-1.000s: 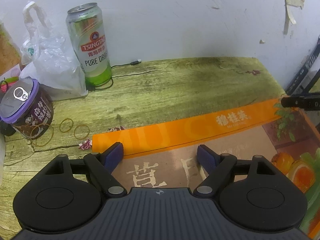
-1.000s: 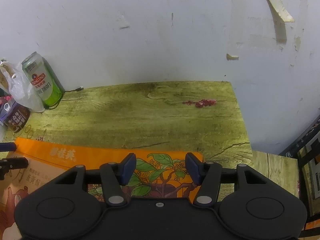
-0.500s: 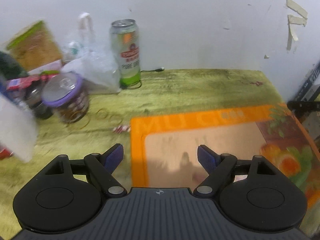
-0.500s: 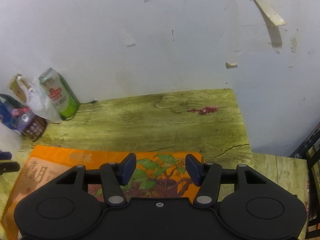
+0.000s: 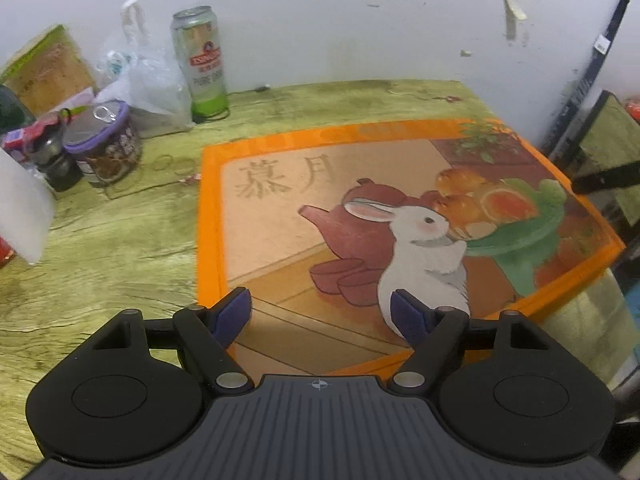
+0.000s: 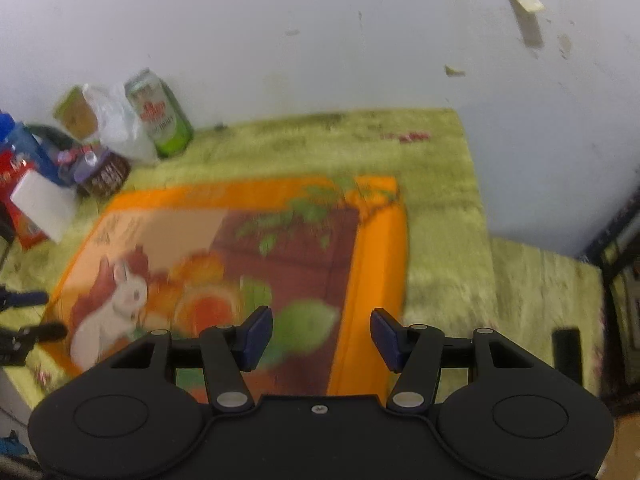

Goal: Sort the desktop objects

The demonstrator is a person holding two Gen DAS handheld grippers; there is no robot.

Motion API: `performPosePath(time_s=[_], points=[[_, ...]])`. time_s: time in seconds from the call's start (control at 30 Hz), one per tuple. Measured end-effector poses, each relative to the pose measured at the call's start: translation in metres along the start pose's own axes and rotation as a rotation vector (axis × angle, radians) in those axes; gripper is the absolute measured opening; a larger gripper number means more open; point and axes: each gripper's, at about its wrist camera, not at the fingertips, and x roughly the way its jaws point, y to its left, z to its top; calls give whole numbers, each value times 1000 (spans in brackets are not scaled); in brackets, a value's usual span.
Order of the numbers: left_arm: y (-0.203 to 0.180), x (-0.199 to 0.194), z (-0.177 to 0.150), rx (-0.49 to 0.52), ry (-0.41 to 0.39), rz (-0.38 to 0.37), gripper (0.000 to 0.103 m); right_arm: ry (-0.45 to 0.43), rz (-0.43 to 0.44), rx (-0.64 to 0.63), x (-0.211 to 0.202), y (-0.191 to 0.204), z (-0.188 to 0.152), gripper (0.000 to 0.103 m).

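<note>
Showing a black remote (image 6: pixel 566 354) lower right only in right view; left gripper (image 5: pixel 320 314) closing on nothing, right gripper (image 6: pixel 321 338) part open, empty.

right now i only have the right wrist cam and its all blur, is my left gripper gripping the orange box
Observer: No. The left gripper is over the orange box. Its jaws are closing, but the pads are well apart and only the printed lid shows between them.
Operator: anything small lying left of the box
Observer: Yes, a few rubber bands lie flat on the table, between the box and the purple-lidded can.
Operator: and right of the beer can
Observer: A thin cable runs from the foot of the beer can, and its cable plug lies on the table to the can's right.
</note>
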Motion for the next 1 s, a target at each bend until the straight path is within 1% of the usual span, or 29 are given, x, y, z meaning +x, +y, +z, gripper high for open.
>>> performPosePath(time_s=[0.13,0.3,0.47,0.6,0.83,1.0], points=[[4,6,-6,3,15,-12,76,85,9,33,-7,7,-4,53],[6,5,-6,35,18,-36,75,150,-5,29,-2,17,-6,53],[8,2,-11,61,16,-38,75,177,-55,-53,5,35,-4,53],[10,2,-15,73,21,-48,75,190,-78,-97,8,42,-4,53],[9,3,-14,78,29,-52,75,216,-69,-77,12,39,2,54],[8,4,-14,79,39,-50,75,234,-70,-89,15,41,3,54]])
